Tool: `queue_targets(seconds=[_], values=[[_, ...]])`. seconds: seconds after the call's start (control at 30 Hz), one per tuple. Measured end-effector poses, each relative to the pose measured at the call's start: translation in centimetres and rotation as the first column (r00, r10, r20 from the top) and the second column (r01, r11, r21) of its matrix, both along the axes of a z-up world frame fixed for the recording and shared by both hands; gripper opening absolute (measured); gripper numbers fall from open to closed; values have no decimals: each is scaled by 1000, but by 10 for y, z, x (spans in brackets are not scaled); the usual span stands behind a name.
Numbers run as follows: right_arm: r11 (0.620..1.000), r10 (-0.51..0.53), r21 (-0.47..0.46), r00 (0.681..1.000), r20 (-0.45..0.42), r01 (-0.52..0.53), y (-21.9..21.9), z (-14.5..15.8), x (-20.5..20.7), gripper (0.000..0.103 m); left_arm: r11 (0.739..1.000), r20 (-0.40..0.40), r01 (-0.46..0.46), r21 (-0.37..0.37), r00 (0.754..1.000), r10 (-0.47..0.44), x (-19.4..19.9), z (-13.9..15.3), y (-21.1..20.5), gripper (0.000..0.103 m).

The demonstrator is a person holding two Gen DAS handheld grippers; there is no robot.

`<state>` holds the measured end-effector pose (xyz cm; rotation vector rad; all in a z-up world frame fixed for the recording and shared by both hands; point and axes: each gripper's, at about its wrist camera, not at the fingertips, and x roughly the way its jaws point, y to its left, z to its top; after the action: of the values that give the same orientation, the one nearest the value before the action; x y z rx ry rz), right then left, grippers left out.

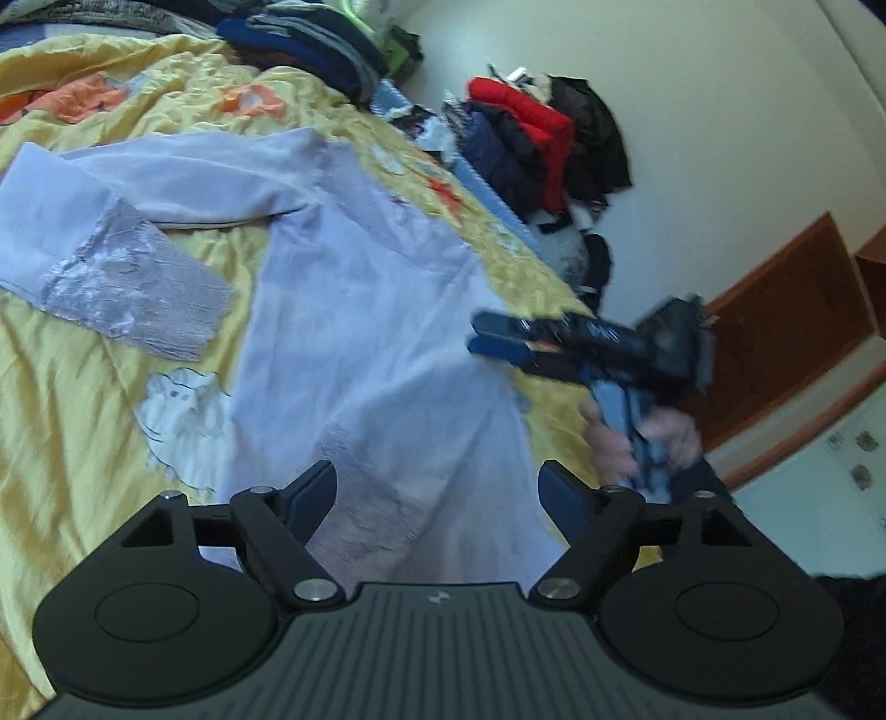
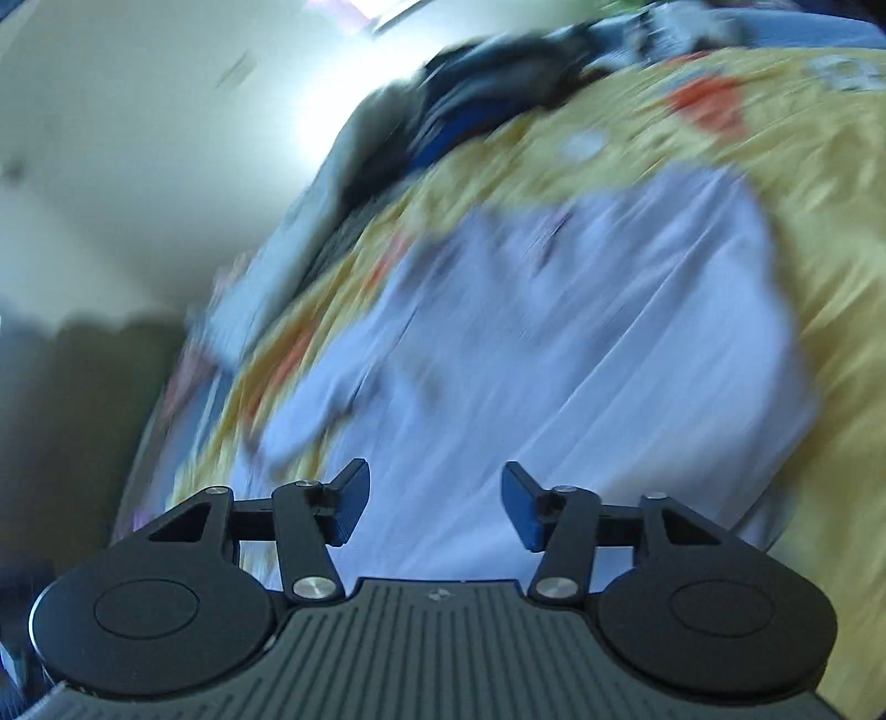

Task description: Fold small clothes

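Note:
A pale lilac long-sleeved top (image 1: 360, 310) lies spread on the yellow flowered bedspread (image 1: 72, 399). One sleeve is folded across, and its ribbed, shiny cuff (image 1: 138, 288) lies at the left. My left gripper (image 1: 437, 493) hovers open over the top's lower part with nothing between its fingers. The right gripper (image 1: 476, 332), held by a hand (image 1: 637, 443), is blurred at the garment's right edge. In the right wrist view, which is smeared by motion, the right gripper (image 2: 434, 498) stands open above the lilac top (image 2: 554, 343), gripping nothing.
A stack of dark folded clothes (image 1: 310, 44) sits at the far end of the bed. A heap of red and dark clothes (image 1: 531, 149) lies beside the bed by the white wall. Brown wooden furniture (image 1: 786, 310) stands at the right.

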<state>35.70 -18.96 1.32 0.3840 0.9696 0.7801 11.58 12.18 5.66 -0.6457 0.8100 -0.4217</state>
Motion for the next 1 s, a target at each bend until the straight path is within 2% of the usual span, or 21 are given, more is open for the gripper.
queue_targets(seconds=[0.13, 0.23, 0.3, 0.37, 0.43, 0.5, 0.57, 0.63, 0.7, 0.73, 0.8, 0.87, 0.97, 1.0], values=[[999, 33, 4, 998, -59, -33, 14, -9, -13, 58, 999, -48, 43, 15, 998, -42, 13, -22, -13, 80], [999, 41, -18, 995, -95, -43, 25, -11, -9, 56, 991, -107, 99, 85, 990, -89, 16, -42, -28, 80], [999, 42, 23, 989, -142, -39, 29, -15, -1, 56, 988, -61, 116, 104, 992, -111, 10, -44, -31, 81], [998, 35, 62, 980, -198, -23, 33, -24, 8, 62, 989, -58, 110, 99, 993, -104, 6, -46, -31, 81], [999, -6, 45, 964, -267, 19, 35, -38, 21, 53, 991, -51, 104, 89, 994, -100, 5, -47, -29, 81], [994, -31, 91, 958, -284, 59, 30, -46, 30, 46, 991, -37, 100, 86, 995, -98, 2, -48, -29, 81], [988, -69, 109, 946, -317, 109, 26, -50, 33, 46, 992, -26, 88, 87, 996, -86, 0, -49, -29, 81], [986, -100, 100, 946, -309, 137, 27, -47, 27, 48, 996, -29, 54, 74, 998, -52, -5, -47, -26, 81], [982, -109, 115, 950, -293, 148, 32, -38, 13, 55, 999, -34, -22, 38, 999, 23, -13, -45, -14, 81], [980, -84, 147, 953, -292, 131, 38, -35, 7, 55, 996, -15, -83, 23, 996, 83, -19, -44, -5, 81], [966, 1, 244, 950, -312, 79, 54, -29, -4, 59, 969, 39, -243, 37, 970, 241, -32, -43, 15, 84], [950, 71, 311, 937, -341, 41, 76, -27, -10, 63, 913, 76, -402, 77, 915, 396, -43, -47, 33, 87], [953, 124, 301, 935, -333, -20, 118, -22, -6, 63, 847, 103, -529, 51, 846, 523, -55, -59, 57, 87], [960, 129, 277, 939, -318, -38, 133, -20, -2, 63, 837, 138, -545, 44, 834, 535, -58, -63, 60, 87]])
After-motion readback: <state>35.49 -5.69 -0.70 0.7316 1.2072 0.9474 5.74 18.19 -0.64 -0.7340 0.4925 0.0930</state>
